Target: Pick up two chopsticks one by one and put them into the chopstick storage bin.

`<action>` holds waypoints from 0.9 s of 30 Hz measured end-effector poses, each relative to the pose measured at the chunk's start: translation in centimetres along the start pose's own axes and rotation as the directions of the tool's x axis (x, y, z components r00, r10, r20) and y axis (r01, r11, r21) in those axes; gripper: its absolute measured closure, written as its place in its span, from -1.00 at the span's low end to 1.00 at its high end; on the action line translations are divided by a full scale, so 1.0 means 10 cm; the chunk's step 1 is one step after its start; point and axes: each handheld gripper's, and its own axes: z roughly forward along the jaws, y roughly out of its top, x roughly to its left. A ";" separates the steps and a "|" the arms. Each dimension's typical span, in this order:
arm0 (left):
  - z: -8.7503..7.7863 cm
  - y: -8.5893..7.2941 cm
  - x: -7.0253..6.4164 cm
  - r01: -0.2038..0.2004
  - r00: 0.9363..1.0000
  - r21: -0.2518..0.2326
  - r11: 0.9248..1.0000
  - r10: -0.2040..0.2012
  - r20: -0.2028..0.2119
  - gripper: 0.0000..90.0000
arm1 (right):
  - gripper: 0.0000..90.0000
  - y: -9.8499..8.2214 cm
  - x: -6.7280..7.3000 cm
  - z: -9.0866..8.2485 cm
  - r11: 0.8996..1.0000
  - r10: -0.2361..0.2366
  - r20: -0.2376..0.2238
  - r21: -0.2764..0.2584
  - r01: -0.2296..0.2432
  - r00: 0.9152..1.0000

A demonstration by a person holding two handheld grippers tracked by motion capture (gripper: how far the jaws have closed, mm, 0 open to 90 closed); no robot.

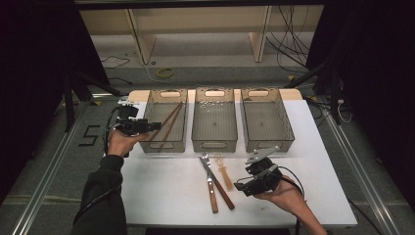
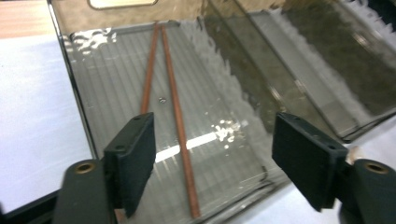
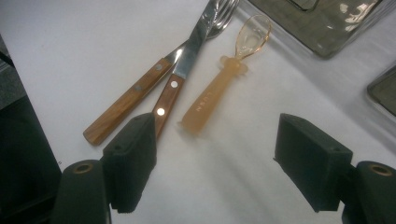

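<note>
Left claw (image 2: pixel 212 163) open above two brown wooden chopsticks (image 2: pixel 173 112) in the leftmost clear plastic bin (image 1: pixel 166 142); right claw (image 3: pixel 215 163) open, empty.

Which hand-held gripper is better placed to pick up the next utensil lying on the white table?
Right. The right hand-held gripper hangs open just over the translucent amber plastic spoon, beside the wooden-handled knife. The left hand-held gripper is open over the clear grey bin holding brown chopsticks.

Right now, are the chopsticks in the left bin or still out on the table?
In. Both chopsticks lie on the floor of the left bin; the left tool hovers open above them.
</note>
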 end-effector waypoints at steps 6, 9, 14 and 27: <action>-0.11 -0.05 -0.08 0.006 0.999 -0.037 0.999 -0.005 0.035 -0.44 | -0.33 0.00 -0.01 0.00 1.000 0.012 0.002 -0.001 -0.012 1.000; -0.15 -0.10 -0.16 0.000 0.998 -0.045 0.999 0.003 0.064 -0.47 | -0.33 0.01 -0.02 0.00 1.000 0.015 -0.012 -0.004 -0.015 1.000; -0.21 -0.20 -0.28 -0.030 0.995 -0.074 0.997 0.036 0.091 -0.49 | -0.33 0.02 -0.03 0.02 1.000 0.022 -0.005 -0.005 -0.022 1.000; -0.18 -0.49 -0.52 -0.086 0.985 -0.109 0.990 0.101 0.142 -0.54 | -0.36 0.10 -0.09 0.12 0.998 0.061 -0.010 0.017 -0.061 0.998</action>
